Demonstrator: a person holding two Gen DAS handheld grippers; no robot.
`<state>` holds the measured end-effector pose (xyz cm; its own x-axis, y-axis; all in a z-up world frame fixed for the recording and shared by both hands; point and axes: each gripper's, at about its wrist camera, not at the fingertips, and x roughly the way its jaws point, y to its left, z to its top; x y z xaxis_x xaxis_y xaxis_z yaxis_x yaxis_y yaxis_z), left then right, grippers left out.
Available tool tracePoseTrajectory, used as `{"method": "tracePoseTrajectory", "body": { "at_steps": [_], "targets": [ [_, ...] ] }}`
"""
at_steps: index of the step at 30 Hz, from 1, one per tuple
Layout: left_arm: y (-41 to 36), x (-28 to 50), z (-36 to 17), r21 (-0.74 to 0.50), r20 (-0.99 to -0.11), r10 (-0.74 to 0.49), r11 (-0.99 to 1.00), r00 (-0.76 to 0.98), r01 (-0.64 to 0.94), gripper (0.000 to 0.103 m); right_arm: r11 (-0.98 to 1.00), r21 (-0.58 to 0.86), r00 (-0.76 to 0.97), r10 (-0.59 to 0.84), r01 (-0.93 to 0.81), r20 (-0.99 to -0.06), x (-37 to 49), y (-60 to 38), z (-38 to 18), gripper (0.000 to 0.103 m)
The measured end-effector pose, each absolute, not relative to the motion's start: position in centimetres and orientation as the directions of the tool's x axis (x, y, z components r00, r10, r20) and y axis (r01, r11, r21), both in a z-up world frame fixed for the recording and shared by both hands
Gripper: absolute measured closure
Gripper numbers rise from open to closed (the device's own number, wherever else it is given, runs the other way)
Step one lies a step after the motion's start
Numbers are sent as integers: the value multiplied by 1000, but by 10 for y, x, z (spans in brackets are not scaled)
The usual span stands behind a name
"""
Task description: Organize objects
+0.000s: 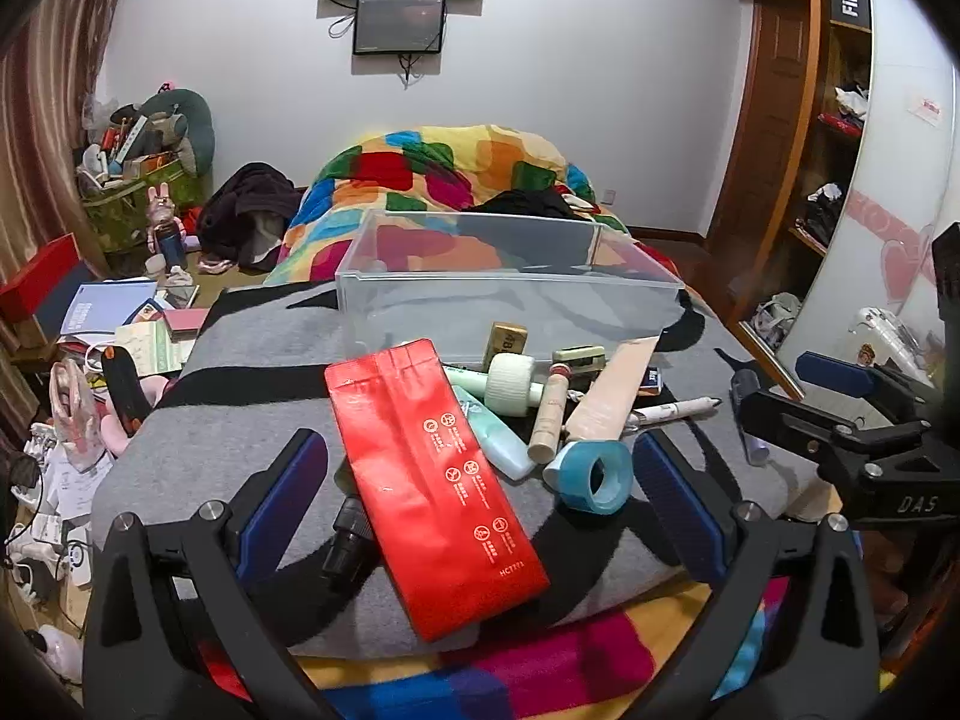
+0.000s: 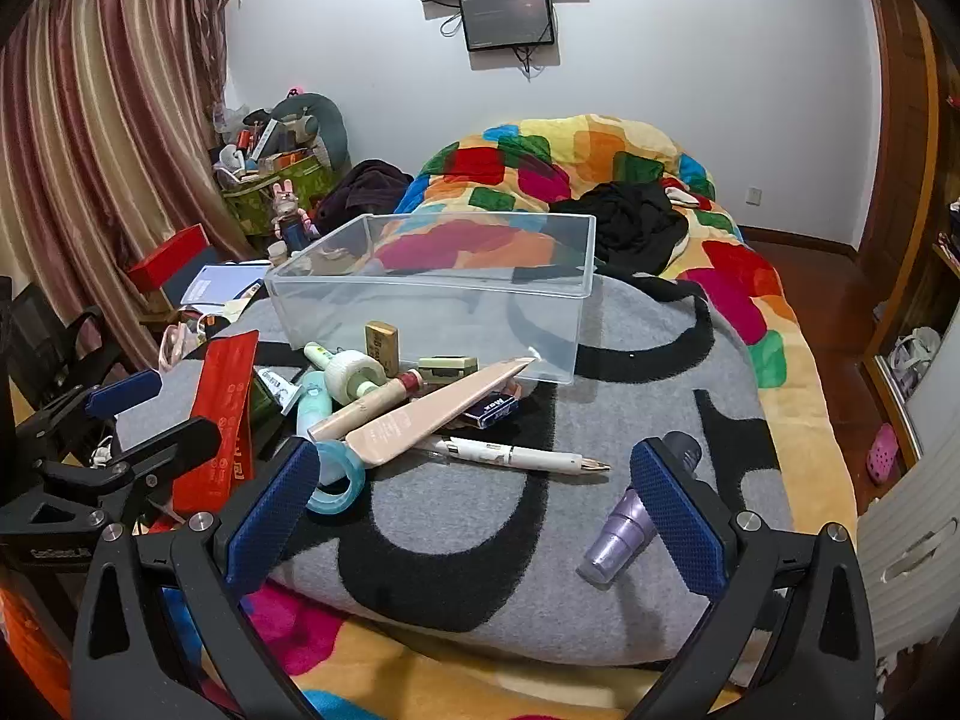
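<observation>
Bedroom, grey blanket (image 2: 480,540) over patchwork quilt (image 2: 738,276), clear bin (image 2: 432,294), both hand-held grippers (image 1: 474,474) (image 2: 474,492) released.

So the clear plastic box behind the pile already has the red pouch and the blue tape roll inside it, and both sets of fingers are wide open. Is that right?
Not quite. The clear plastic box has neither inside it. The red pouch and the blue tape roll lie on the grey blanket in front of it, as the left wrist view shows. Both sets of fingers are indeed wide open, holding nothing.
</observation>
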<state>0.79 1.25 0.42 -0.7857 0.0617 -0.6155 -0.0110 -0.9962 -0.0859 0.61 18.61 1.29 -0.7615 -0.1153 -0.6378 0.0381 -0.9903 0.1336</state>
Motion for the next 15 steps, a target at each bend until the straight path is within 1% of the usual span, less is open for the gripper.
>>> {"method": "tracePoseTrajectory", "body": {
  "at_steps": [7,15],
  "targets": [
    [9,4,1,-113,-635,100,-993,-766,-36,0,-990,137,-760,-117,37,-639,5,187,12,0],
    [8,8,5,-108,-621,95,-994,-778,-34,0,-989,140,-758,-119,37,-641,6,186,11,0]
  ]
}}
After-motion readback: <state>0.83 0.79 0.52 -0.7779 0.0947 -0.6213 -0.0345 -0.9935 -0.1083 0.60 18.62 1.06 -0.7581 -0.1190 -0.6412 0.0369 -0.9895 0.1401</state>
